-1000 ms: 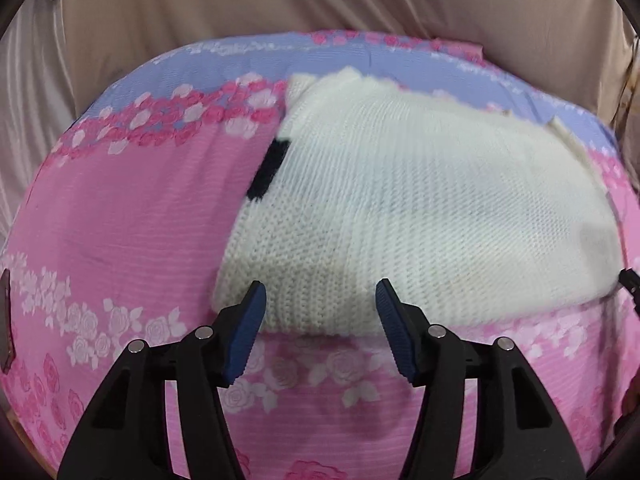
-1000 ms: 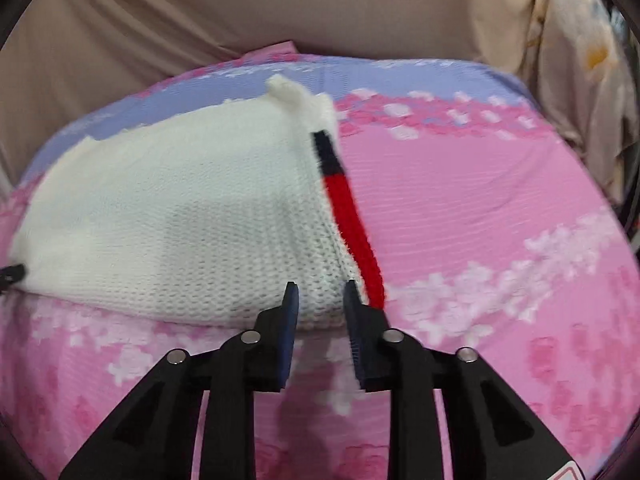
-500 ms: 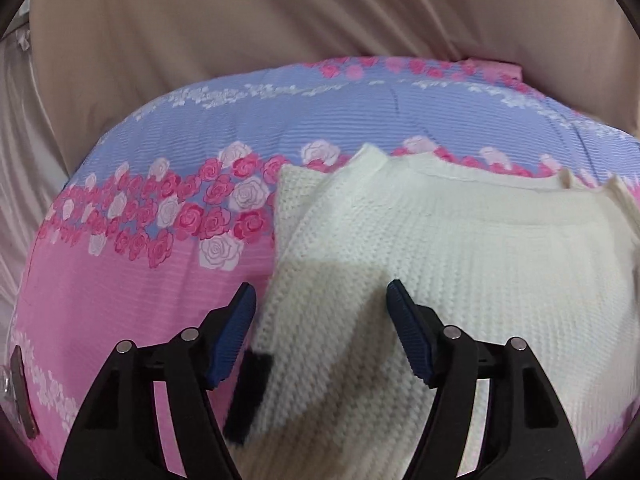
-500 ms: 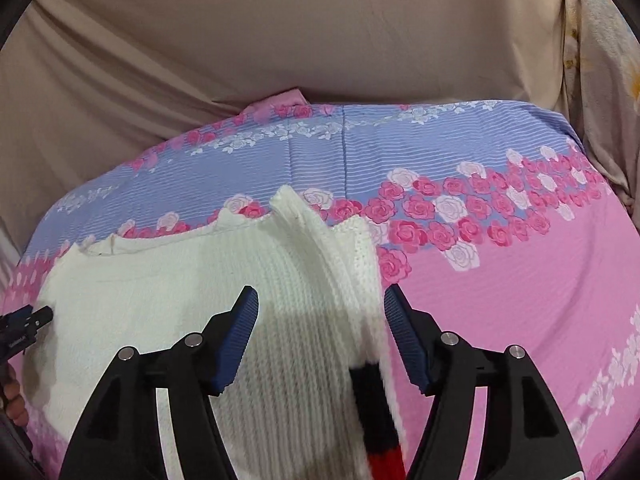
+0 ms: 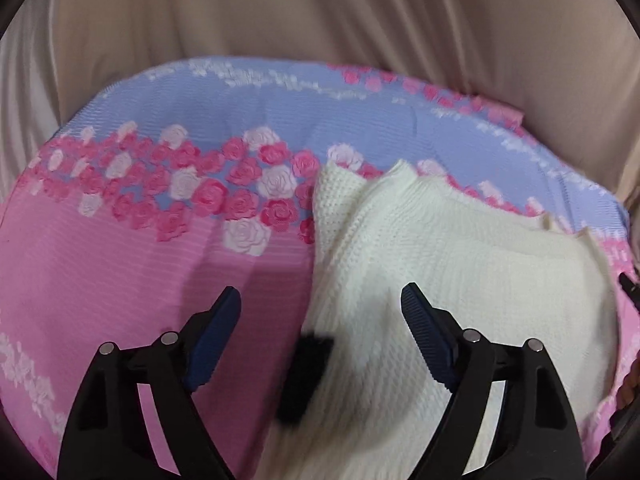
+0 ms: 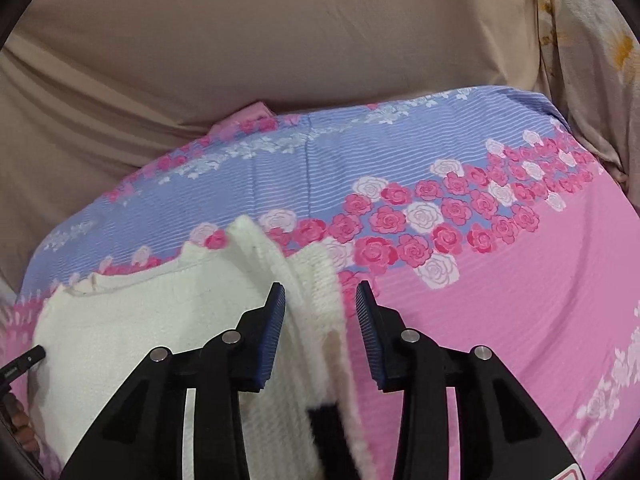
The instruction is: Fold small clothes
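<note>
The cream knitted sweater [image 5: 460, 280] is lying on the pink-and-blue rose-print bedspread [image 5: 120, 260]. Left claw [image 5: 320, 304] is opening wide over its edge, gripping nothing. Right claw [image 6: 320, 300] is closing around a raised fold, pads not touching yet.

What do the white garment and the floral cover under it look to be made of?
Garment: chunky knit, likely wool or acrylic yarn, matte; rows of stitches show, with a ribbed edge. Cover: thin printed fabric, probably cotton or polyester, faintly crinkled; fine wavy ridges run across the rose print.
</note>
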`<action>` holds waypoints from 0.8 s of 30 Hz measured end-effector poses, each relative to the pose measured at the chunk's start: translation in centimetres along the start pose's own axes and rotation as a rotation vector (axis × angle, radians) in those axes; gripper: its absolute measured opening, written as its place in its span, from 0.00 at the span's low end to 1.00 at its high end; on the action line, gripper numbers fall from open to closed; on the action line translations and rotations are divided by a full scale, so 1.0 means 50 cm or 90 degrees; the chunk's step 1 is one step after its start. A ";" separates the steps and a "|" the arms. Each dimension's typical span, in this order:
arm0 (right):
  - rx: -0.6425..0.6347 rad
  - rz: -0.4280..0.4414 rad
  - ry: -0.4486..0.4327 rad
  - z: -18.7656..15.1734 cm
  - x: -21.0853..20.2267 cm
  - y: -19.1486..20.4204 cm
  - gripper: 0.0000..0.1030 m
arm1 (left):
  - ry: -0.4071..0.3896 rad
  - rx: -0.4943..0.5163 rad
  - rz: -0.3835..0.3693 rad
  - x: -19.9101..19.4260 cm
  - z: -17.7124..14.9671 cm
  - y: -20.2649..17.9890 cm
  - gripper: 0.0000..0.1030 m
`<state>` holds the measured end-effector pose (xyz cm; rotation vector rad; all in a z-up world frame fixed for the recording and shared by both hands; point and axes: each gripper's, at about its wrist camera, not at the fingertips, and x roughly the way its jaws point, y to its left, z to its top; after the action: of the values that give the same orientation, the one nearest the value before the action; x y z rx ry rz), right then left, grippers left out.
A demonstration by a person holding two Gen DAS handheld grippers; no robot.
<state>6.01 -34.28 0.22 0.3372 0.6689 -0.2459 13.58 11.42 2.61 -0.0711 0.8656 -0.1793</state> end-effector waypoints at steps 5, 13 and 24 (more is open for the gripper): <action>-0.147 0.038 0.015 -0.113 -0.089 0.129 0.34 | -0.046 0.039 0.056 -0.090 -0.063 -0.009 0.78; -0.229 0.104 0.054 -0.234 -0.095 0.272 0.34 | 0.024 -0.081 -0.053 -0.056 -0.152 0.069 0.79; -0.249 0.134 0.097 -0.203 0.007 0.392 0.30 | 0.030 -0.097 -0.055 -0.017 -0.156 0.053 0.83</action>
<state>7.04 -12.49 -3.04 0.0495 0.8076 0.1134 7.44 14.25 -2.16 -0.2482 0.9230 -0.1962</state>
